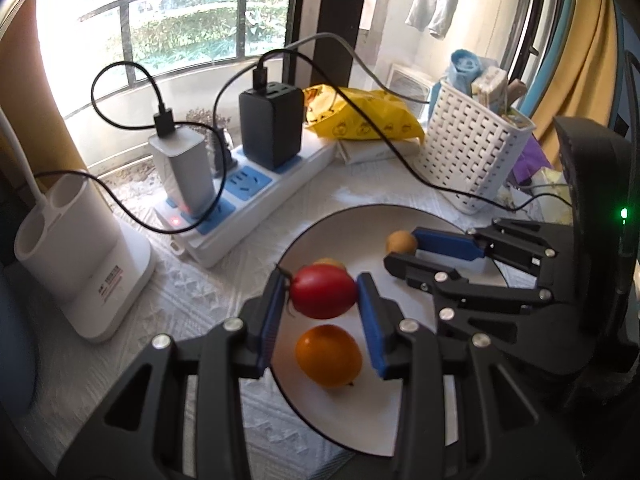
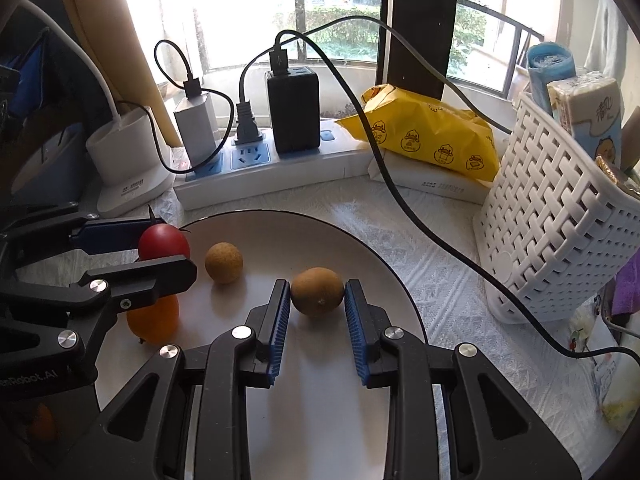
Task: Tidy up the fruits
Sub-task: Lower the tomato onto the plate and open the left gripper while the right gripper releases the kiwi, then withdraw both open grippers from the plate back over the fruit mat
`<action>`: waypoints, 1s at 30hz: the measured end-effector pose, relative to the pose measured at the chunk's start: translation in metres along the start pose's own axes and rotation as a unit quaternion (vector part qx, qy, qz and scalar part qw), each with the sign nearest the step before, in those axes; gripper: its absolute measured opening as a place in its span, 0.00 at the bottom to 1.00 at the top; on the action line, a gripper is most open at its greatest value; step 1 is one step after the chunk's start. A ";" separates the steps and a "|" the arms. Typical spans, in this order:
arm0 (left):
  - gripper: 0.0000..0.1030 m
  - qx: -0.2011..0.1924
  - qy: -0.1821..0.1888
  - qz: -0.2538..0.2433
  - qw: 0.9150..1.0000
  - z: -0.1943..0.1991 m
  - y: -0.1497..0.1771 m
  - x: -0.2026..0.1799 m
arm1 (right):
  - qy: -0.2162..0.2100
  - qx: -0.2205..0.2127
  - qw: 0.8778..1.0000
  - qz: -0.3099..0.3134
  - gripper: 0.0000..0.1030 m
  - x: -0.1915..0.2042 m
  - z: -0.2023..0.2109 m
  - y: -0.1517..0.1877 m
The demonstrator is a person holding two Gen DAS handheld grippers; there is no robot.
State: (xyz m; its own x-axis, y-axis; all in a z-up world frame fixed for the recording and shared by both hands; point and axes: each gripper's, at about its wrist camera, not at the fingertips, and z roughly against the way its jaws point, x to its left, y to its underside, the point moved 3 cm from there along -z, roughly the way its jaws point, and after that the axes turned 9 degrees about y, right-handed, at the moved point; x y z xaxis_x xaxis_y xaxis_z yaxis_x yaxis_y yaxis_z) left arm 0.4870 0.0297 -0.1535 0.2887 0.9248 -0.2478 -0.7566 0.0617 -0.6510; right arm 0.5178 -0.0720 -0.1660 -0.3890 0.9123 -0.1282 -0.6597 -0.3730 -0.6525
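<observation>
While we hold both tongs over the plate: the fruits sit as listed below
Plate: one, round and pale with a dark rim; it lies on a white textured cloth; its far rim runs close to the power strip; its right rim stands near the white basket, with a strip of bare cloth between
Open room: we see bare plate in the middle and toward the near edge; a black cable crosses the cloth at right
Fruits, counted: four on or over the plate; one red tomato; one orange tomato; two brown round fruits, one lying free and one gripped
Left gripper: clenched on the red tomato, both blue pads against its sides; the orange tomato lies on the plate just below it
Right gripper: clenched on the nearer brown fruit, pads touching both sides
Chargers on strip: two, one grey and one black
</observation>
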 end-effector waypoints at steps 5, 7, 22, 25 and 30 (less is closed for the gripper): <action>0.45 -0.006 0.000 0.000 1.000 0.005 0.000 0.000 | -0.002 -0.001 1.000 0.000 0.39 0.001 0.001 0.000; 0.45 -0.005 0.000 0.000 1.000 0.005 0.000 0.000 | -0.002 -0.002 1.000 0.001 0.39 0.001 0.002 0.001; 0.45 -0.028 -0.013 -0.002 1.000 0.037 -0.003 -0.007 | 0.004 -0.014 1.000 0.002 0.39 0.002 0.018 0.000; 0.45 -0.036 -0.015 -0.005 0.999 0.049 -0.004 -0.011 | 0.007 -0.022 1.000 0.003 0.39 0.003 0.028 -0.002; 0.46 -0.052 -0.022 -0.011 0.998 0.074 -0.004 -0.020 | 0.011 -0.037 0.999 0.004 0.39 0.006 0.049 -0.007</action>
State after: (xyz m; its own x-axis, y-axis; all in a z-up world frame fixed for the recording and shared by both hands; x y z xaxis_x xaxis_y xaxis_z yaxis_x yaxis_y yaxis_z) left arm 0.4409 0.0391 -0.0929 0.2764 0.9393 -0.2031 -0.6850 0.0444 -0.7272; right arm 0.4885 -0.0722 -0.1257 -0.3793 0.9130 -0.1503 -0.6072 -0.3681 -0.7041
